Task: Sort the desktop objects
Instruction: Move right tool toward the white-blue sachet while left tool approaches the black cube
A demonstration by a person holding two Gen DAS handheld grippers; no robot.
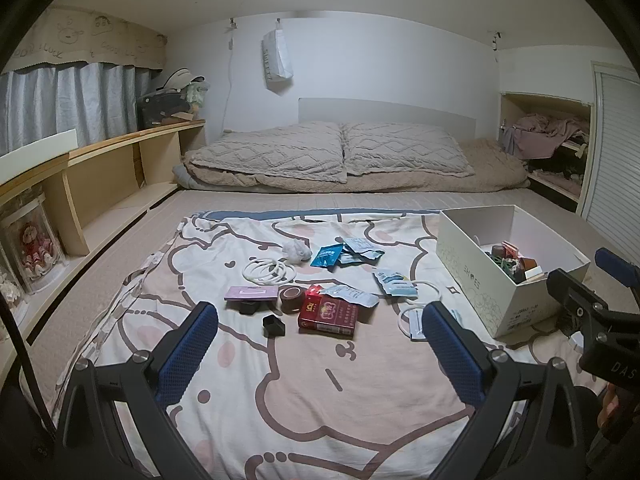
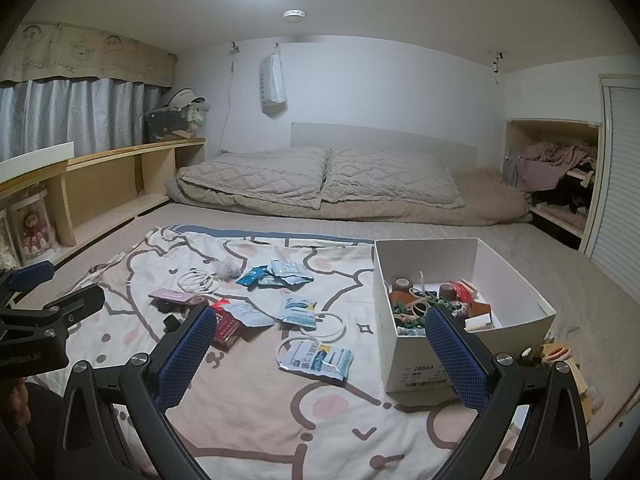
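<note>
Clutter lies ahead of both empty, wide-apart tools: red rectangular card packet (image 1: 329, 315) nearest left gripper (image 1: 320, 354); white cardboard shoebox (image 2: 404, 344) beside right gripper (image 2: 320, 354).

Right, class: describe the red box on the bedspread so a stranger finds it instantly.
Start at the cartoon bedspread. In the clutter left of the white shoebox lies the red box, beside a brown tape roll. It is the only red, flat box.

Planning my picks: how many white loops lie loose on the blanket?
3: a coiled bundle beside the white puff, one loop near the box, one partly under the nearest packet. The box may hide more.
</note>
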